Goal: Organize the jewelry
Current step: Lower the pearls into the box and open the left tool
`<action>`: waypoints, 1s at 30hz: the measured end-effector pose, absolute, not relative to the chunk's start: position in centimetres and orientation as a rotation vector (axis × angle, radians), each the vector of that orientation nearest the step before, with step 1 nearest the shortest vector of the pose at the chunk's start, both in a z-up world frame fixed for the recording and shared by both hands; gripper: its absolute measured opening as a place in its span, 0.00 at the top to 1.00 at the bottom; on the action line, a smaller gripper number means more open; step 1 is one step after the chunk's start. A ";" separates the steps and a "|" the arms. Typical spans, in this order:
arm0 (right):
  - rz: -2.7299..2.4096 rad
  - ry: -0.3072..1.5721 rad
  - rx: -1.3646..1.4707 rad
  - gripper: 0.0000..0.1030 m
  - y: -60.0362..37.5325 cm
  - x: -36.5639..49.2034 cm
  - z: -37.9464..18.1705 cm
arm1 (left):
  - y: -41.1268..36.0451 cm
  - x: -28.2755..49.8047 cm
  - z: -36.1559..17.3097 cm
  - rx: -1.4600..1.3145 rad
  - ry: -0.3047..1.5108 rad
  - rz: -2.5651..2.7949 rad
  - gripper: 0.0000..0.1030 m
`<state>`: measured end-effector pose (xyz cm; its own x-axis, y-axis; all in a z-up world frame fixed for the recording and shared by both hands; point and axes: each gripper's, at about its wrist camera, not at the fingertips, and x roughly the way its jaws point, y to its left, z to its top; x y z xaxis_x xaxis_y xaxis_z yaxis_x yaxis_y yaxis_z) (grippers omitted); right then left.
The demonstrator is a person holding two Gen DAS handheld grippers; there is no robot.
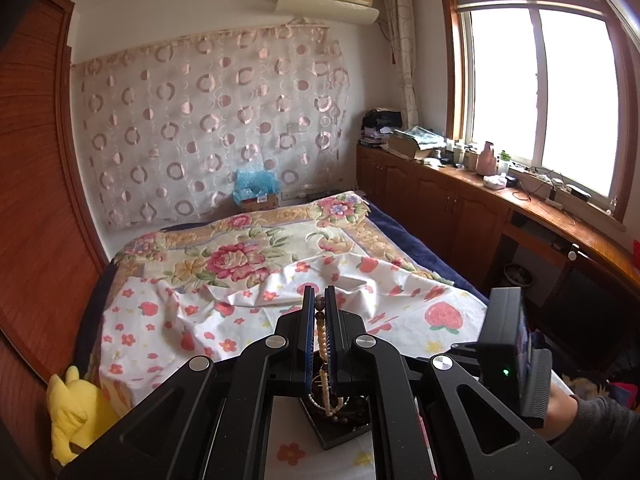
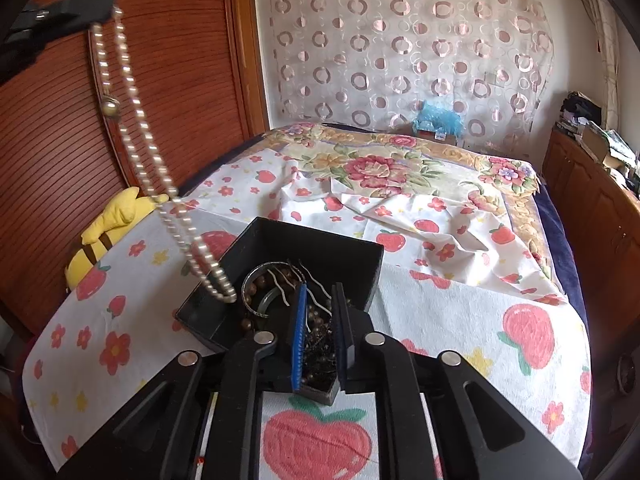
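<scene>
**Pearl strand lifted above the jewelry box**

Blue-padded jaws of the left gripper (image 1: 319, 300) are seen clenched on a pearl necklace (image 2: 140, 152), which is held raised above and to the left of the black jewelry box (image 2: 320, 252); its lower loop hangs down to the box's left wall. Between the same pads, dark beads (image 1: 319, 303) are visible at the tips. The right gripper (image 2: 320, 300) is held over the box with its jaws released, nothing pinched between them. Inside the box, brown bead bracelets (image 2: 256, 284) and tangled chains are piled. The box is set on a strawberry-print cloth (image 2: 480, 320), and left of the box a yellow plush toy (image 2: 108, 228) is seen.
</scene>
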<state>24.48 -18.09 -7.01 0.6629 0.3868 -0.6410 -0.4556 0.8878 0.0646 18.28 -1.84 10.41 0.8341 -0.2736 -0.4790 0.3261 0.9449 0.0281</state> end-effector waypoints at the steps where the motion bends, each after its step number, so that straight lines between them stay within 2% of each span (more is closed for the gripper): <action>1: 0.482 0.696 -0.103 0.84 -18.1 24.3 -7.1 | -2.0 18.5 10.3 0.109 0.493 -0.317 0.96; 23: 0.487 0.669 -0.047 0.84 -23.0 20.2 -7.1 | -6.1 23.3 8.6 0.114 0.535 -0.304 0.96; 30: 0.473 0.687 -0.053 0.84 -23.5 20.1 -8.1 | -7.1 24.2 5.0 0.139 0.601 -0.305 0.96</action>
